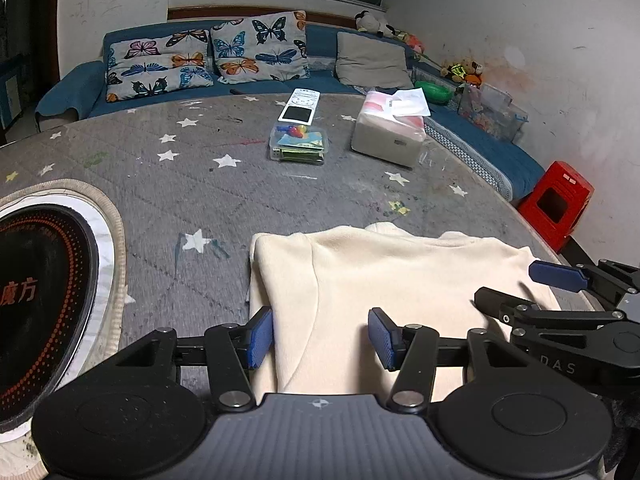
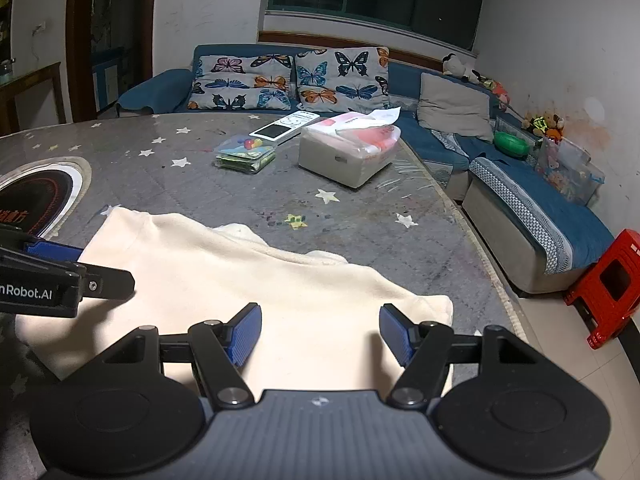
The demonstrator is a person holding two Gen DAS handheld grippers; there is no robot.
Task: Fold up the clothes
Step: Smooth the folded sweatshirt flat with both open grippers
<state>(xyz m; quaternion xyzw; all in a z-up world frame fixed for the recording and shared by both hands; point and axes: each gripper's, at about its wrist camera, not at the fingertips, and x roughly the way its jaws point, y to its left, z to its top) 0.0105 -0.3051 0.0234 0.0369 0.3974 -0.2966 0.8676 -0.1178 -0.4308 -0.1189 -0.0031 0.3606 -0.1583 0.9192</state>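
From where I sat, the cooker plate point(image 1: 44, 300) lay far left in the grey table point(image 1: 200, 184). My left gripper point(image 1: 320, 338) was spread wide over the near left edge of the cream garment point(image 1: 400, 280) — folded, lying flat on the table's near side. My right gripper point(image 2: 320, 334) gaped empty over its right part.
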